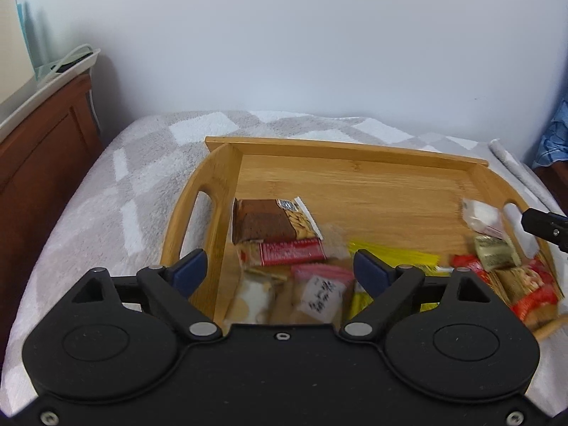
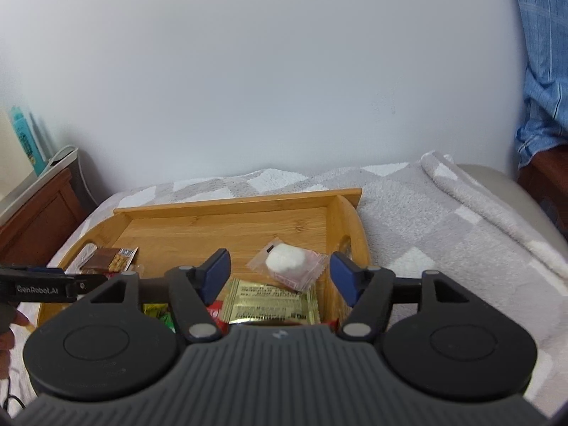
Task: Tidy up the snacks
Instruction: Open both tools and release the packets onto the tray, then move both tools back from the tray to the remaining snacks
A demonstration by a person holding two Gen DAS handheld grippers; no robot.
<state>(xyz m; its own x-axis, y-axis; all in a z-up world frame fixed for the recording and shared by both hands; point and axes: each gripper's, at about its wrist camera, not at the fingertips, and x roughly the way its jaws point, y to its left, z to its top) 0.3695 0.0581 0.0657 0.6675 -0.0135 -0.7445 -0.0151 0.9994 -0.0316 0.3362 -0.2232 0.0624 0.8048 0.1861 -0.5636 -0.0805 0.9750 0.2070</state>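
Observation:
A bamboo tray (image 1: pixel 355 174) with cut-out handles lies on the bed and holds several snack packets along its near side. My left gripper (image 1: pixel 280 266) is open and empty above the tray's near left part, over a brown chocolate wafer packet (image 1: pixel 264 222), a red packet (image 1: pixel 289 252) and a clear packet with a white label (image 1: pixel 319 296). My right gripper (image 2: pixel 280 271) is open and empty above the tray's (image 2: pixel 227 206) near right part, over a gold packet (image 2: pixel 271 301) and a clear packet with a white sweet (image 2: pixel 285 262).
The tray rests on a grey and white checked blanket (image 1: pixel 117 191). A wooden headboard (image 1: pixel 39 142) with a white shelf stands at the left. A white wall is behind. Blue cloth (image 2: pixel 539 53) hangs at the right. The tray's far half is bare wood.

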